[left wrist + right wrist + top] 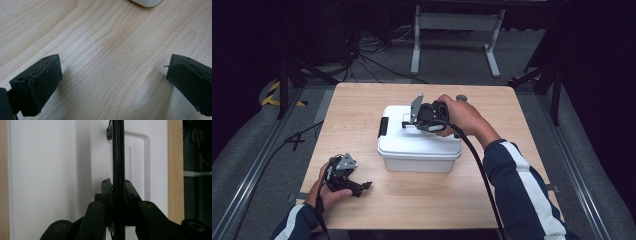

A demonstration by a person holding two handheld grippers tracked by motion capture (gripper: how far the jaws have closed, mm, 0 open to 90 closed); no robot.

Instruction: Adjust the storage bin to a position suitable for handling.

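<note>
right gripper [117, 187]: jaws clamped on black handle [118, 152] of white box [417, 145], mid-table
left gripper [112, 82]: jaws wide apart, holding nothing, low over wooden table [422, 200] near box

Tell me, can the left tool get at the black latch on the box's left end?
Probably yes. The left tool is open, holds nothing, and only bare table lies between it and the latch; the right tool is busy on the handle on top.

Left gripper [364, 186] low near body, fingers [37, 85] spread wide apart. Right gripper [409, 123] reached forward, fingers [107, 192] pressed together on thin black bar.
</note>
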